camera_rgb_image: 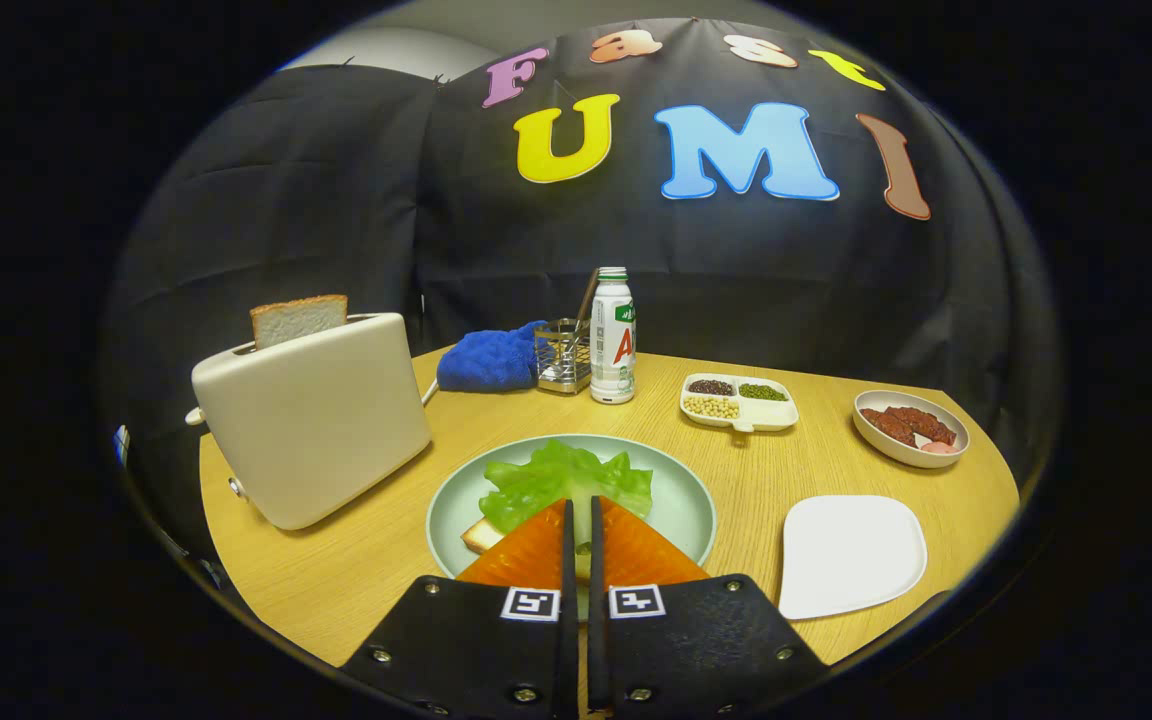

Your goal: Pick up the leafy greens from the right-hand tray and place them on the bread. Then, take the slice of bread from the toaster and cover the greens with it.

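The claw (580,520) hangs clenched and empty over the near rim of the green plate (681,500), fingers level and pointing at the leafy greens (561,480), which lie on the bread (481,535). Another slice (298,318) stands in the toaster (311,420) on the worktop (386,560).

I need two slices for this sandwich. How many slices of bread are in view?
2. One slice of bread stands up out of the toaster. The other bread lies on the green plate under the leafy greens, just ahead of the nearly closed gripper.
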`<action>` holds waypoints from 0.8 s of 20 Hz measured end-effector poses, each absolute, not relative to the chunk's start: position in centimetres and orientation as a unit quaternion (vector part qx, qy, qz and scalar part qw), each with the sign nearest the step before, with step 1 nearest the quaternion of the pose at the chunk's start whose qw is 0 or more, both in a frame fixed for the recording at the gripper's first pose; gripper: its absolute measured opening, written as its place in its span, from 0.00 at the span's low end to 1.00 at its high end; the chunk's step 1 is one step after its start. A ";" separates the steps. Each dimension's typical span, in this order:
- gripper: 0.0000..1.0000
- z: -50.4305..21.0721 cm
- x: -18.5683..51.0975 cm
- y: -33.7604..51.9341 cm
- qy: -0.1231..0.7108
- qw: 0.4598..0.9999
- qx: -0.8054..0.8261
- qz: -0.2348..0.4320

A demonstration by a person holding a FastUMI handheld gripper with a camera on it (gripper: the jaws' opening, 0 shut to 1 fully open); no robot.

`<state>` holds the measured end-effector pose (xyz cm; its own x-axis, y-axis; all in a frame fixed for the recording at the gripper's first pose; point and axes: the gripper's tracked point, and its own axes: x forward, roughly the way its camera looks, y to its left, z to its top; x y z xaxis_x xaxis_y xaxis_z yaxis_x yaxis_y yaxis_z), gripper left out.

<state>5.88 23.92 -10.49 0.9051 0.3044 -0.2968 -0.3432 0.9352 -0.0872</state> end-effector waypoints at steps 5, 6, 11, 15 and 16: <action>0.21 -10.2 5.9 23.3 0.132 0.978 -0.074 0.145; 0.28 -9.9 5.7 22.8 0.129 0.980 -0.070 0.135; 0.56 -7.7 5.3 20.3 0.089 0.992 -0.055 0.070; 0.56 -5.2 4.4 21.4 0.053 0.997 -0.014 0.045; 0.56 -4.8 4.2 21.5 0.048 0.998 -0.010 0.030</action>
<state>4.16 21.53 -4.75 0.9936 0.0596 -0.0964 -0.0615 0.9980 -0.0175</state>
